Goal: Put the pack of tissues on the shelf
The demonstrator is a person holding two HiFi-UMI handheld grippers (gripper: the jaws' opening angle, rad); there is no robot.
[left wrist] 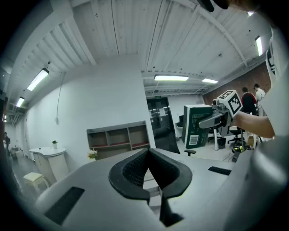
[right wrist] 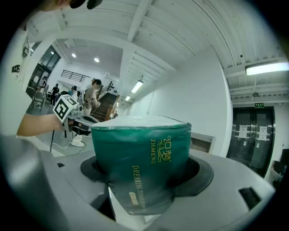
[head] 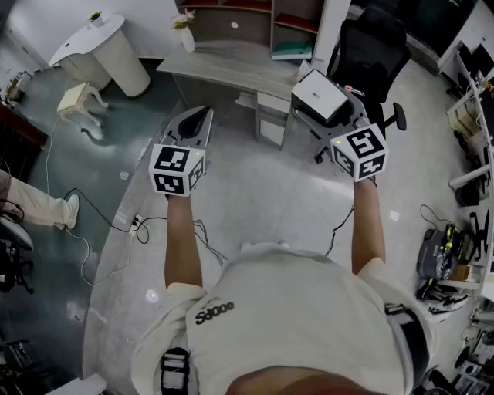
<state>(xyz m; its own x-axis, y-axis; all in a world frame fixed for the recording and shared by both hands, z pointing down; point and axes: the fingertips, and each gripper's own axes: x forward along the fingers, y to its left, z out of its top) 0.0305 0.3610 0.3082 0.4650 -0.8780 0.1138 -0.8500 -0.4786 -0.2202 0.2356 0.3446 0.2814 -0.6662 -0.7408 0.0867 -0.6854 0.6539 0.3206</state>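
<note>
My right gripper (head: 330, 108) is shut on the pack of tissues (right wrist: 142, 153), a green wrapped block with gold print that fills the space between the jaws. From above, the pack (head: 318, 89) shows its pale top, held level in front of the grey desk (head: 224, 65). The grey shelf (head: 247, 19) with open compartments stands beyond the desk against the wall; it also shows in the left gripper view as the shelf (left wrist: 118, 139). My left gripper (head: 194, 117) is held out level to the left, shut, its dark pads (left wrist: 135, 173) meeting at the tips with nothing between them.
A black office chair (head: 370, 46) stands right of the desk, close behind the pack. A vase of flowers (head: 185, 31) sits on the desk. A white round counter (head: 104, 50) and a small stool (head: 77, 99) are at far left. Cables (head: 116, 224) trail over the floor; a person's leg (head: 38, 204) is at the left edge.
</note>
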